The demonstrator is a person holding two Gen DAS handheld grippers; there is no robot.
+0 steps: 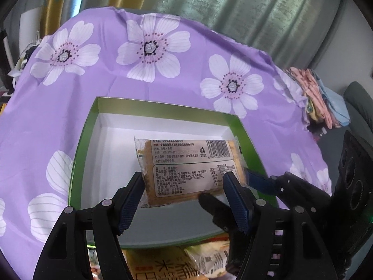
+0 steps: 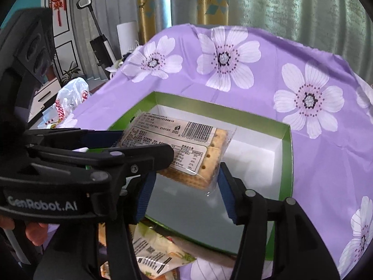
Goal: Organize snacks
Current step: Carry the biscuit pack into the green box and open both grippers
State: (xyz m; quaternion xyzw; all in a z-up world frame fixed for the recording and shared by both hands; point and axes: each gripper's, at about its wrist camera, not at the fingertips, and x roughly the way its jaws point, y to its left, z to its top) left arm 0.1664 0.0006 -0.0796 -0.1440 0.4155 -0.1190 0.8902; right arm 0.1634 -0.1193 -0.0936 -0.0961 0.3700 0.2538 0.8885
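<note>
Your left tongs (image 1: 184,186) pinch a clear-wrapped cracker packet (image 1: 188,168), label and barcode facing up, tan crackers showing through, held over the white-floored green box (image 1: 163,109). Your right tongs (image 2: 184,182) stand spread at the packet's right end, pads not pressing it.
</note>
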